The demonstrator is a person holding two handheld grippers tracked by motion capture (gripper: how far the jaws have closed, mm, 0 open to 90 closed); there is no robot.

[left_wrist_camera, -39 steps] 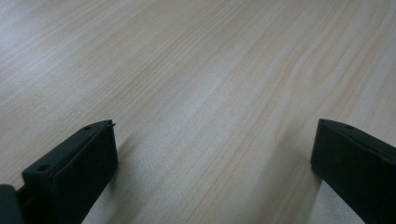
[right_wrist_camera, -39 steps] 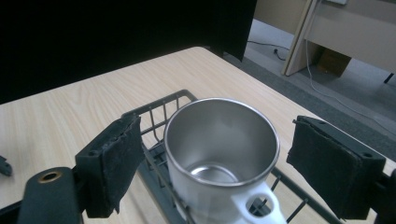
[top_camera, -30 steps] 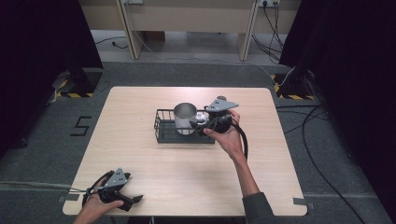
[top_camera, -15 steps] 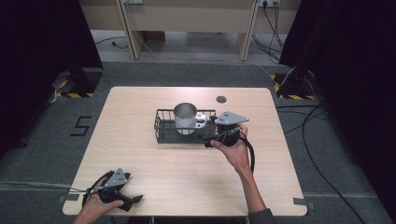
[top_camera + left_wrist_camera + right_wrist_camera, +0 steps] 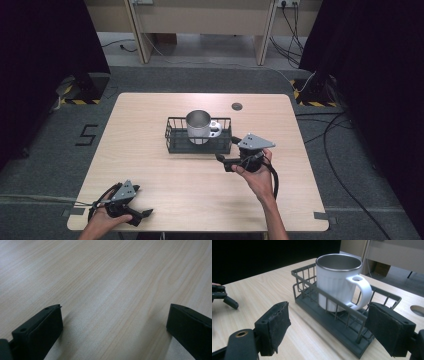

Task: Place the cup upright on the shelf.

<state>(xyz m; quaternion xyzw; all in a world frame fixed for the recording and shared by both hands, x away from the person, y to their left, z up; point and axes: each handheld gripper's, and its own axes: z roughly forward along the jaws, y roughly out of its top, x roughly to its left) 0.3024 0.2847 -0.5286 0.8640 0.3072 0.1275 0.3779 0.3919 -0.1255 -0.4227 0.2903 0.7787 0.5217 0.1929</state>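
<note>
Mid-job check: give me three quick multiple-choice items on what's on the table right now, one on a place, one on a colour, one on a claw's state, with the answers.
1. Where does the mug stand?
A. on the bare table
B. inside the wire basket
C. in the right claw

2. What colour is the mug's outside?
A. white
B. red
C. black

3. How is the right claw set?
A. shut on the mug's handle
B. shut on the basket's rim
C. open, holding nothing

Answers: 1 B, since the basket's wires rise around the mug's base in the right gripper view. 2 A, its wall and handle are white, with a metal lining inside. 3 C, the jaws stand wide apart on the near side of the basket, with nothing between the pads.
</note>
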